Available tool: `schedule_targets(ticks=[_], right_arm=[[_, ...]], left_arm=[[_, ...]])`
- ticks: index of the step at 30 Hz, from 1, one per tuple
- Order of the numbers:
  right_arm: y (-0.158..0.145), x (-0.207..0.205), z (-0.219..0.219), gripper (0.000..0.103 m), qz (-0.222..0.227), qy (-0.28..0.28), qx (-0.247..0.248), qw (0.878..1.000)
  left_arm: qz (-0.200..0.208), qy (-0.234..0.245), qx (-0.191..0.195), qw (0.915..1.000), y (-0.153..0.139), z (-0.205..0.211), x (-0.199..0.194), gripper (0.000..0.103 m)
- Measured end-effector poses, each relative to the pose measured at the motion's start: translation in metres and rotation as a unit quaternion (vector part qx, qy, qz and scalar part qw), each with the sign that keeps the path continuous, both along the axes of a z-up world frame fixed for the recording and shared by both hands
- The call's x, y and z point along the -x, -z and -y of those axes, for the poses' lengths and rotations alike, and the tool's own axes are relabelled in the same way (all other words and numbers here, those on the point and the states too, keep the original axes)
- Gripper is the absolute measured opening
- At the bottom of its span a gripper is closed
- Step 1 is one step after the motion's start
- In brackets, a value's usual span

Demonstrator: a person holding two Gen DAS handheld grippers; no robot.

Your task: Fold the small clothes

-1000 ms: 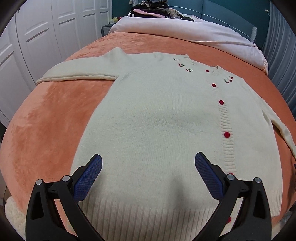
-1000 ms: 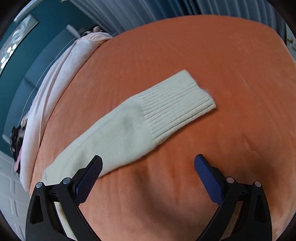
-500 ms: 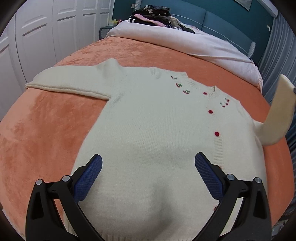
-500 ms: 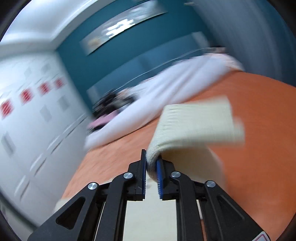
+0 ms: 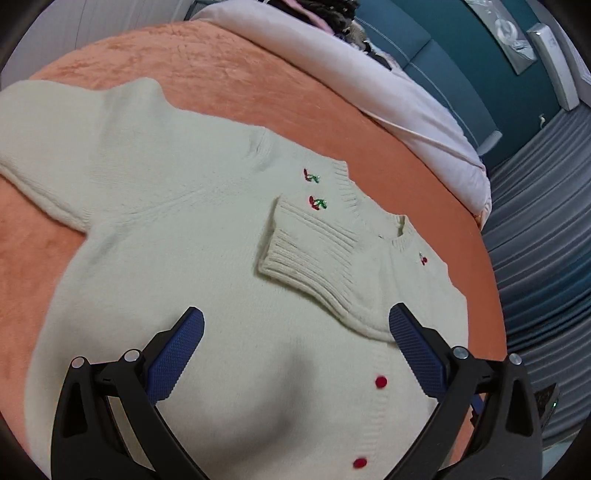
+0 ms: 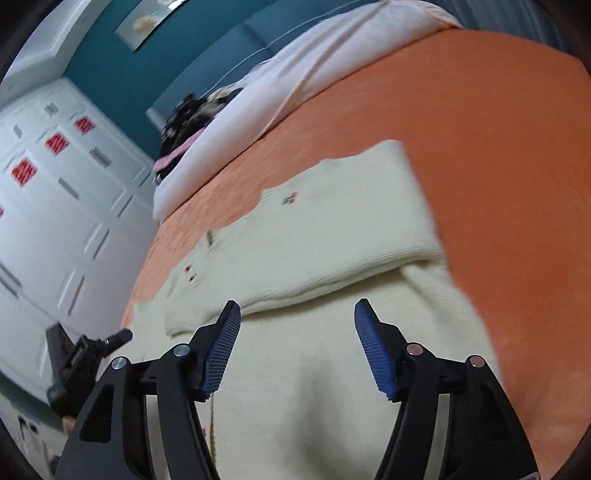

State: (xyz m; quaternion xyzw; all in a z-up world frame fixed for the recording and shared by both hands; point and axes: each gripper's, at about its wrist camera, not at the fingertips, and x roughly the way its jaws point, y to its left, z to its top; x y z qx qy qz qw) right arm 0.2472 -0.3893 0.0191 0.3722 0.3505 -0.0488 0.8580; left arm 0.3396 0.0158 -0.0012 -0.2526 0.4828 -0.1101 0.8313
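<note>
A cream knit cardigan [image 5: 207, 258] with red buttons and cherry embroidery lies flat on the orange bedspread [image 5: 236, 81]. Its right sleeve [image 5: 317, 254] is folded across the chest, ribbed cuff near the collar; it also shows in the right wrist view [image 6: 332, 236]. The other sleeve [image 5: 66, 140] lies spread out to the left. My left gripper [image 5: 295, 339] is open and empty above the cardigan's lower front. My right gripper [image 6: 297, 339] is open and empty just above the cardigan [image 6: 332, 369], below the folded sleeve.
A pale pink duvet [image 5: 362, 70] and a pile of dark clothes [image 5: 332, 11] lie at the head of the bed. White wardrobe doors [image 6: 55, 221] stand on one side and grey curtains [image 5: 535, 229] on the other. The left gripper's body [image 6: 81, 362] shows in the right wrist view.
My right gripper carried the sleeve cuff over onto the chest, let it go and opened. My left gripper moved further up over the cardigan.
</note>
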Motion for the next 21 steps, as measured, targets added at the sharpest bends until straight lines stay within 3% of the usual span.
schedule_targets(ticks=[1, 3, 4, 6, 7, 10, 12, 13, 15, 16, 17, 21], right_arm=[[0.007, -0.006, 0.015, 0.064, -0.006, 0.018, -0.019, 1.0], [0.014, -0.016, 0.031, 0.064, -0.015, 0.034, -0.039, 0.999], [0.018, -0.023, 0.035, 0.063, -0.02, 0.039, -0.048, 0.998], [0.019, -0.039, 0.03, 0.042, -0.026, 0.044, -0.033, 0.998], [0.009, -0.044, 0.026, 0.013, -0.017, 0.037, -0.02, 0.999], [-0.04, -0.032, 0.002, 0.013, 0.054, 0.014, 0.021, 0.998], [-0.045, -0.023, -0.006, 0.012, 0.062, 0.001, 0.064, 0.996], [-0.03, -0.026, -0.005, 0.012, 0.03, -0.004, 0.075, 0.997], [0.022, -0.035, 0.003, 0.009, -0.062, -0.012, 0.059, 0.996], [0.024, -0.027, 0.007, 0.005, -0.039, -0.006, 0.043, 0.998], [0.014, -0.021, 0.007, 0.007, -0.032, 0.004, 0.035, 0.999], [-0.044, -0.001, -0.012, 0.014, 0.032, 0.035, 0.088, 0.995]], left_arm=[[-0.009, 0.001, 0.008, 0.9999, 0.007, 0.005, -0.009, 0.097], [-0.023, -0.005, -0.012, 0.9996, 0.017, 0.018, -0.024, 0.078], [-0.028, -0.003, -0.023, 0.9993, 0.021, 0.022, -0.029, 0.059], [-0.025, 0.004, -0.033, 0.9991, 0.02, 0.03, -0.037, 0.011], [-0.013, 0.012, -0.021, 0.9996, 0.013, 0.031, -0.039, 0.011], [0.064, 0.013, -0.009, 0.9978, -0.026, 0.023, -0.034, 0.01], [0.089, 0.011, -0.014, 0.9958, -0.036, 0.016, -0.029, 0.01], [0.084, 0.014, -0.025, 0.9961, -0.029, 0.015, -0.029, 0.01], [0.035, 0.022, -0.051, 0.9979, 0.006, 0.017, -0.036, 0.011], [0.006, 0.022, -0.06, 0.998, 0.026, 0.016, -0.035, 0.011], [0.012, 0.019, -0.05, 0.9985, 0.033, 0.012, -0.029, 0.011], [0.029, 0.015, -0.035, 0.9989, 0.034, 0.006, -0.02, 0.013]])
